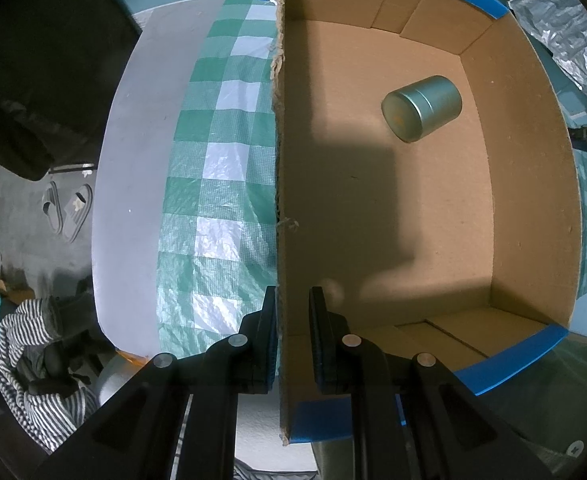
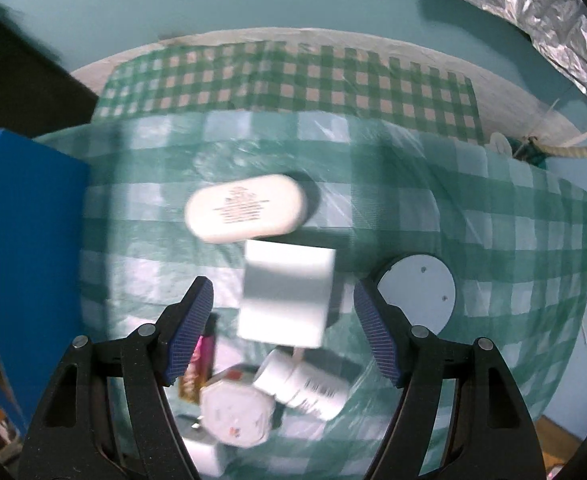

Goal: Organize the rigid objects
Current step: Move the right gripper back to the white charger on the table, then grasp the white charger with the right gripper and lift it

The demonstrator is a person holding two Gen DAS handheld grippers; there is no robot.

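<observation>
Teal wall (image 2: 213, 4) behind table. White round-edged tabletop (image 1: 133, 160) covered with green-white checked plastic cloth (image 1: 213, 184); second, smaller-check green cloth (image 2: 293, 76) at far edge. Grey concrete floor (image 1: 17, 216) at left, pair of grey slippers (image 1: 67, 210) on it. Striped black-white fabric (image 1: 25, 372) heaped low left. Dark bulky object (image 1: 41, 60) upper left, unclear what. Crinkled silver foil sheet (image 2: 533, 8) upper right. Thick rope (image 2: 573, 150) at right table edge. Light dim, bluish cast; right view motion-blurred.
</observation>
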